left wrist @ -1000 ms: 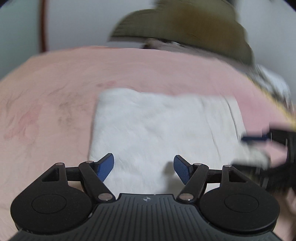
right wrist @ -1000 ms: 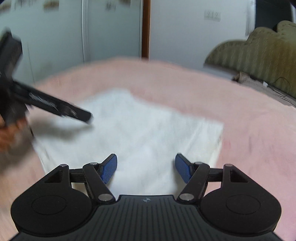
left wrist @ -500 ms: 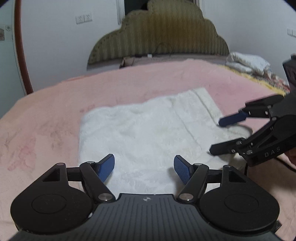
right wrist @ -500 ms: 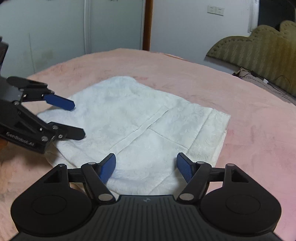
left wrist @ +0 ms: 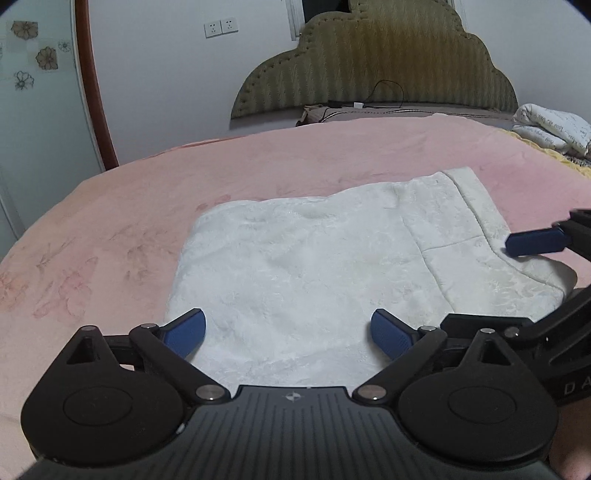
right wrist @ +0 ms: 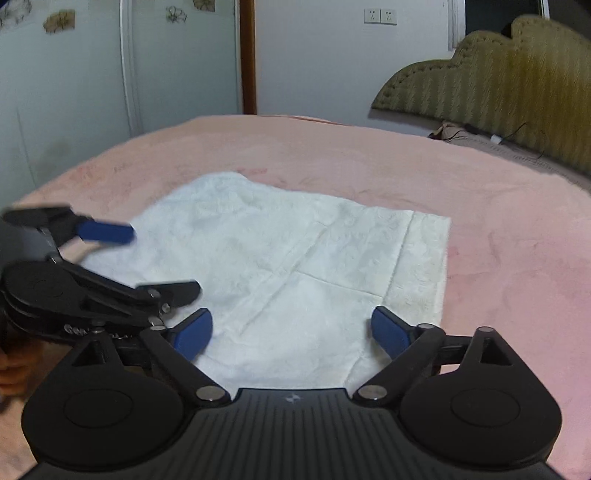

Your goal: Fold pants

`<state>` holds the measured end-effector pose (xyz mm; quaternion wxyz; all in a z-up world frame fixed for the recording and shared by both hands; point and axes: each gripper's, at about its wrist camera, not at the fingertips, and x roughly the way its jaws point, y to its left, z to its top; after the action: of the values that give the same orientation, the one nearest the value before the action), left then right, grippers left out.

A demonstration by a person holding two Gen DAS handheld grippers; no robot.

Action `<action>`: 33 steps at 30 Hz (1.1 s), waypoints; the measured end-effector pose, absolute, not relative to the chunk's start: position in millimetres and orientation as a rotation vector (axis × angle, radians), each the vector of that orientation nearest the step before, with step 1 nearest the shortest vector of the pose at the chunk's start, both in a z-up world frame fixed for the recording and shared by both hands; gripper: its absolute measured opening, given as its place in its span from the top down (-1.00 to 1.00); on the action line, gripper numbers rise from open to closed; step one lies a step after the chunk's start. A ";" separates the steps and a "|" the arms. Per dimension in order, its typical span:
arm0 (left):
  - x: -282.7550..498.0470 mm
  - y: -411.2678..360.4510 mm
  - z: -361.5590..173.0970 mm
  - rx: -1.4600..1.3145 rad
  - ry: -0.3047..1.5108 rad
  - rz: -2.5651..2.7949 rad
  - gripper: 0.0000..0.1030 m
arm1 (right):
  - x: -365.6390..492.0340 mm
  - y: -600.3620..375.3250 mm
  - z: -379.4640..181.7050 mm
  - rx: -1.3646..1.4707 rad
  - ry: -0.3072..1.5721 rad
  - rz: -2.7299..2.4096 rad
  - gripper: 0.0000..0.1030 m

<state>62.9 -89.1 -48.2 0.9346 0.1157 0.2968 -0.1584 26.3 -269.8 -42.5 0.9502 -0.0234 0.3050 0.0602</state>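
Pants: white pants, folded into a rough rectangle, lie flat on a pink bed, with a plain band along the far right edge and straight seams crossing the textured cloth.
Left gripper: the left gripper sits low over the near edge of the pants, its blue-padded fingers spread wide with nothing between them; whether the pads touch the cloth cannot be told.
Right gripper: the right gripper hovers at the near edge of the same garment, fingers likewise spread apart and empty.
Cross view: from the left wrist, the right gripper enters at the right border beside the pants' near right corner, one blue pad raised above the cloth; from the right wrist, the left gripper shows slightly blurred at the left border over the garment's left side.
Bed: the pink cover carries a faint flower print at the left.
Background: an olive scalloped headboard stands against a pale wall with twin sockets, a dark cable trailing below; a rolled white quilt lies at the far right.
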 end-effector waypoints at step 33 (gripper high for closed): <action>82.1 -10.5 -24.9 -0.001 0.624 -0.264 -0.93 | 15.6 -314.1 -65.8 0.213 0.628 0.092 -1.00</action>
<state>82.1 -10.5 -24.9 0.9432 -0.0006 0.3060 -0.1296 15.6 -314.1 -65.8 0.9445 0.1047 0.3080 0.0450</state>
